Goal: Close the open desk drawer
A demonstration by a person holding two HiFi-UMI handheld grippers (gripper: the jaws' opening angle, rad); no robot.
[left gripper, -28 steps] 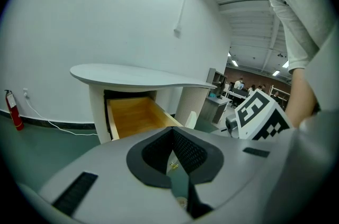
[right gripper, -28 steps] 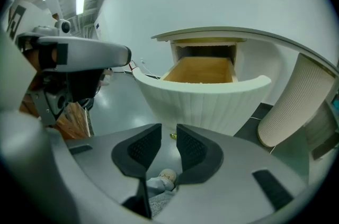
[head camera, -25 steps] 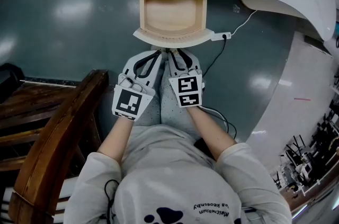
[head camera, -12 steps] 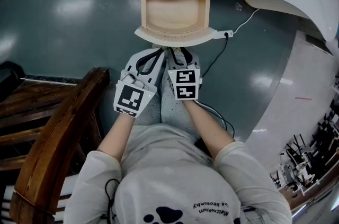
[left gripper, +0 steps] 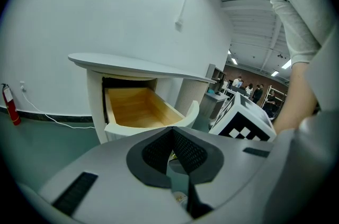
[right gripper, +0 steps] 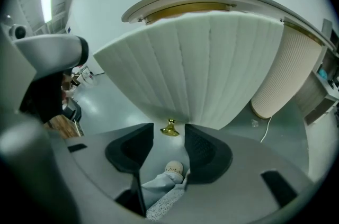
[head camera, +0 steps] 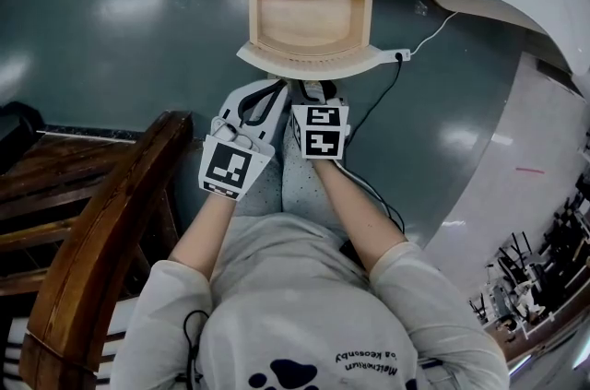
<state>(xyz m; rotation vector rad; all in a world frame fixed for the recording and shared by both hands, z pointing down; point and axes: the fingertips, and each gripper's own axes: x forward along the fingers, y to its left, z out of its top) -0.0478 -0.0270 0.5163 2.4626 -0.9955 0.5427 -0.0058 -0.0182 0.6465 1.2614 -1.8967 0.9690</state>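
While it stands open, the drawer (head camera: 309, 15) (white-fronted) shows wood.

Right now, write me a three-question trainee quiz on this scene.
1. True or false: the pale wooden drawer with the curved white front is shut.
2. The right tool's jaws are: A) apart, B) clamped on the drawer front, C) out of view.
3. What small thing lies just ahead of those jaws?
Key: 1 false. 2 A; they have just been opening, nothing gripped. 3 The small brass knob.
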